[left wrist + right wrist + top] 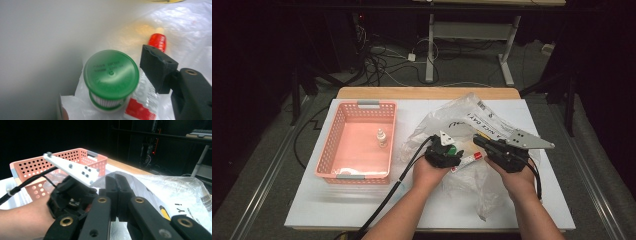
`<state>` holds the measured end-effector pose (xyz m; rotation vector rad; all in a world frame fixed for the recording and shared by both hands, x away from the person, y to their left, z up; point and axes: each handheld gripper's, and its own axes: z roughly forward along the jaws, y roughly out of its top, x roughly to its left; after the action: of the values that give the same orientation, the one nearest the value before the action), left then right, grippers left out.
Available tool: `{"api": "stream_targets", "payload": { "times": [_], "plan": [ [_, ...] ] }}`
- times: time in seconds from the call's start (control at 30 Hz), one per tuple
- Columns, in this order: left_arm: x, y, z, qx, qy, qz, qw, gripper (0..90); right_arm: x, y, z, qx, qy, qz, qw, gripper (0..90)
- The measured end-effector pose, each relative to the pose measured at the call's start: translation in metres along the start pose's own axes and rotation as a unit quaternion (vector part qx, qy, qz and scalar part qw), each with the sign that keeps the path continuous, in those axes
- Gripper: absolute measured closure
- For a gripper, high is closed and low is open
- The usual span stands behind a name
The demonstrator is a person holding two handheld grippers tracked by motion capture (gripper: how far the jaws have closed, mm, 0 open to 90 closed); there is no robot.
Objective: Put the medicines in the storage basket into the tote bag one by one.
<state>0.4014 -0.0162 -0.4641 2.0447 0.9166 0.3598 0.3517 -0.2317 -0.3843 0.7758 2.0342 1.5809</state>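
Observation:
A clear plastic bag [477, 125] lies on the white table, right of centre. My left gripper [446, 151] reaches into its mouth. In the left gripper view a white bottle with a green cap [111, 73] stands just left of one black finger [157, 66], which is close to the cap but apart from it; the other jaw is hidden by blurred plastic. A white tube with a red cap [157, 42] lies beside the bottle [453, 150]. My right gripper [117, 182] is shut on the bag's edge [160, 187] and holds it up [482, 142].
A pink perforated basket [338, 131] sits at the left of the table, with a small white dropper bottle [382, 137] standing inside it. The left gripper's cable [402, 175] trails to the front edge. Bare white tabletop [337, 205] lies in front of the basket.

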Motion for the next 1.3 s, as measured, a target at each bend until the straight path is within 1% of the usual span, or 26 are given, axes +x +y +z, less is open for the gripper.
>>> {"api": "stream_targets", "payload": {
  "times": [0.03, 0.1, 0.2, 0.23, 0.27, 0.4, 0.47, 0.53, 0.57, 0.7, 0.77, 0.83, 0.9, 0.97, 1.0, 1.07, 1.17, 1.3],
  "plan": [
    [-0.001, 0.000, -0.003, 0.001, -0.004, 0.000, 1.0000, 29.1, 0.000, 0.000, -0.001, 0.001, 0.000, 0.000, 1.0000, 90.0],
    [-0.003, -0.002, -0.008, 0.001, -0.003, 0.000, 1.0000, 26.0, 0.001, 0.001, -0.001, 0.000, 0.000, -0.001, 1.0000, 90.0],
    [-0.006, -0.006, -0.015, -0.008, -0.008, -0.002, 0.9999, 24.1, 0.003, 0.002, -0.001, 0.000, 0.002, -0.001, 1.0000, 90.0],
    [-0.007, -0.007, -0.016, -0.009, -0.007, -0.001, 0.9999, 19.7, 0.003, 0.002, -0.001, 0.000, 0.002, -0.002, 1.0000, 90.0],
    [-0.009, -0.008, -0.018, -0.009, -0.008, -0.001, 0.9999, 17.2, 0.003, 0.002, -0.001, 0.000, 0.002, -0.003, 1.0000, 90.0],
    [-0.011, -0.015, -0.027, -0.014, -0.016, 0.001, 0.9998, 12.7, 0.003, 0.003, -0.002, 0.001, 0.003, -0.002, 1.0000, 90.0],
    [-0.011, -0.018, -0.031, -0.010, -0.026, -0.003, 0.9996, 6.3, 0.002, 0.003, -0.003, -0.001, 0.002, -0.005, 1.0000, 90.0],
    [-0.012, -0.020, -0.034, -0.006, -0.029, -0.003, 0.9996, 1.0, 0.003, 0.003, -0.003, -0.002, 0.002, -0.005, 1.0000, 90.0],
    [-0.013, -0.021, -0.036, -0.006, -0.031, -0.002, 0.9995, 0.0, 0.003, 0.003, -0.003, -0.001, 0.002, -0.004, 1.0000, 90.0],
    [-0.017, -0.025, -0.048, -0.007, -0.050, 0.003, 0.9987, 0.0, 0.004, 0.004, -0.004, -0.001, 0.002, -0.006, 1.0000, 90.0],
    [-0.020, -0.027, -0.054, -0.010, -0.059, 0.003, 0.9982, 0.0, 0.004, 0.004, -0.004, -0.001, 0.002, -0.006, 1.0000, 90.0],
    [-0.024, -0.029, -0.060, -0.012, -0.065, 0.009, 0.9978, 0.0, 0.004, 0.004, -0.003, 0.000, 0.002, -0.007, 1.0000, 90.0],
    [-0.028, -0.032, -0.066, -0.014, -0.068, 0.019, 0.9974, 0.0, 0.004, 0.004, -0.003, 0.001, 0.002, -0.008, 1.0000, 90.0],
    [-0.029, -0.035, -0.073, -0.021, -0.070, 0.023, 0.9971, 0.0, 0.004, 0.004, -0.004, 0.000, 0.002, -0.005, 1.0000, 90.0],
    [-0.030, -0.037, -0.076, -0.022, -0.072, 0.023, 0.9969, 0.0, 0.005, 0.004, -0.004, -0.002, 0.002, -0.003, 1.0000, 90.0],
    [-0.030, -0.041, -0.081, -0.023, -0.076, 0.020, 0.9966, 0.0, 0.006, 0.005, -0.003, -0.002, 0.003, -0.009, 1.0000, 90.0],
    [-0.030, -0.045, -0.091, -0.027, -0.080, 0.020, 0.9963, 0.0, 0.006, 0.005, -0.004, -0.002, 0.003, -0.010, 0.9999, 90.0],
    [-0.029, -0.048, -0.104, -0.026, -0.077, 0.026, 0.9964, 0.0, 0.005, 0.005, -0.005, -0.002, 0.001, -0.007, 1.0000, 90.0]
  ]
}}
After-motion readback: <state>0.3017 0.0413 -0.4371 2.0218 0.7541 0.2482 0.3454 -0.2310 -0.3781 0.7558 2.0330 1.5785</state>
